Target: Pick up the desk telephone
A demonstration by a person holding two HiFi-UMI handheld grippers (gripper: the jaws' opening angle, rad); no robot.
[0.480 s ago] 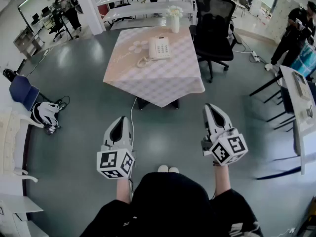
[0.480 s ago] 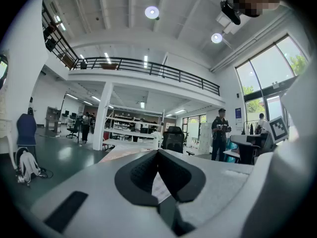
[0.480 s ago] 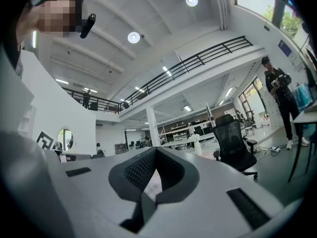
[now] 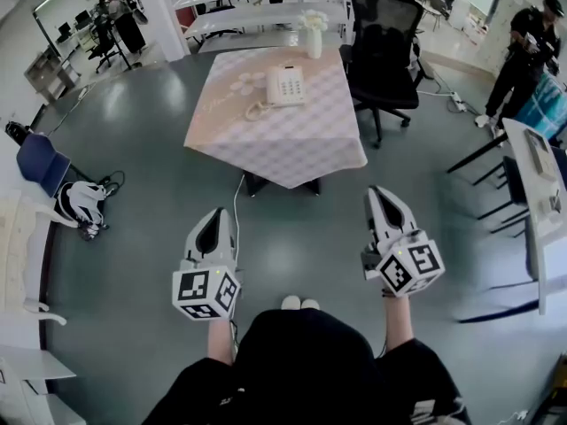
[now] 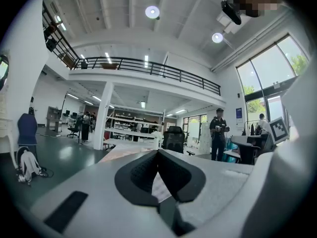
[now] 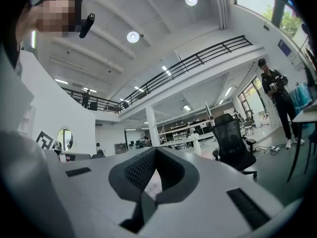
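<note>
Holding both grippers level above the floor [image 4: 133, 149], the wearer [image 4: 301, 361] stands on the near side of the cloth-covered table [image 4: 292, 144], well short of it.

Left gripper [image 4: 215, 214]: jaws fully together, nothing between them.

Right gripper [image 4: 381, 195]: same, jaws closed tight, empty.

Both point toward the table.

Desk telephone [image 4: 286, 85] sits on the table's far half, roughly centred left to right. White body, keypad facing up, nothing touching it from either gripper.

Something white and curved lies on the table just beside the telephone's near-left corner; can't tell if it's the handset.

Vase [image 4: 314, 38] with white flowers stands at the table's far edge, beyond the telephone and apart from it.

Black office chair [image 4: 383, 47] is at the table's far right corner.

Backpack [image 4: 81, 209] is on the floor well left of the table.

Another person [image 4: 523, 56] stands well right of the table.
</note>
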